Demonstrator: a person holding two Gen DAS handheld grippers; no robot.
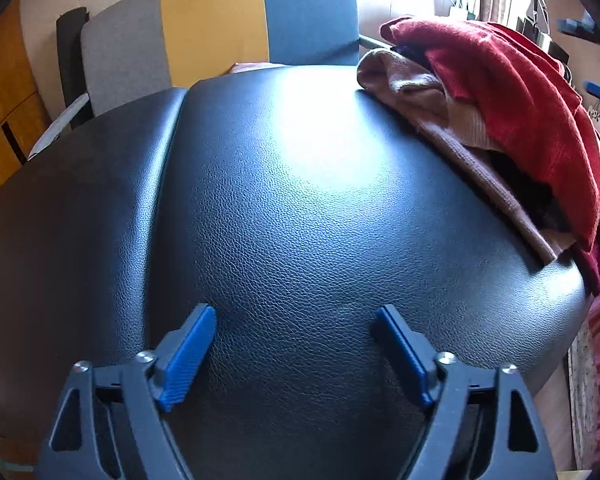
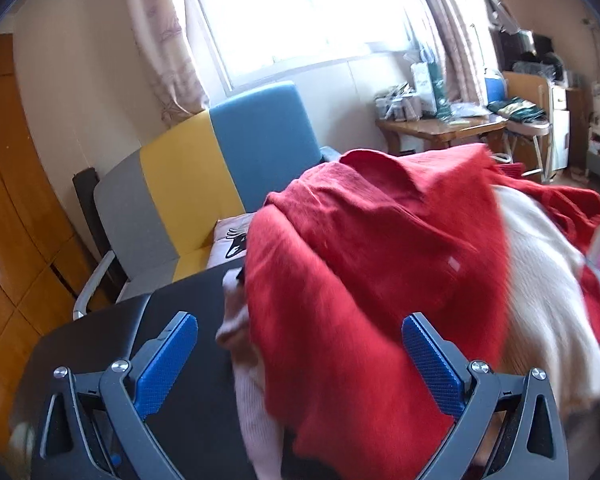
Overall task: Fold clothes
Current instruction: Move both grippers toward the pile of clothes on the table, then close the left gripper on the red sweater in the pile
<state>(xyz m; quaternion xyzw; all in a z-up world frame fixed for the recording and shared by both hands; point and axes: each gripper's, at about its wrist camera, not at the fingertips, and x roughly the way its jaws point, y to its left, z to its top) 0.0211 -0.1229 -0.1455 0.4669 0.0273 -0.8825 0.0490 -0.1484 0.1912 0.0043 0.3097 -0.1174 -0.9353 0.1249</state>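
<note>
Left wrist view: the left claw (image 1: 296,320) hangs open over the bare black desk (image 1: 292,184), holding nothing. The clothes pile (image 1: 496,128), a red garment over brown ones, sits at two o'clock on the desk's edge.

Right wrist view: the right claw (image 2: 300,330) is spread wide and empty, just above the red garment (image 2: 364,264). Picking one piece seems the step in hand; next it must pinch the red cloth alone and drag it clear. A cream garment (image 2: 540,292) at three o'clock lies tangled with it. A striped chair (image 2: 204,168) stands at eleven.
</note>
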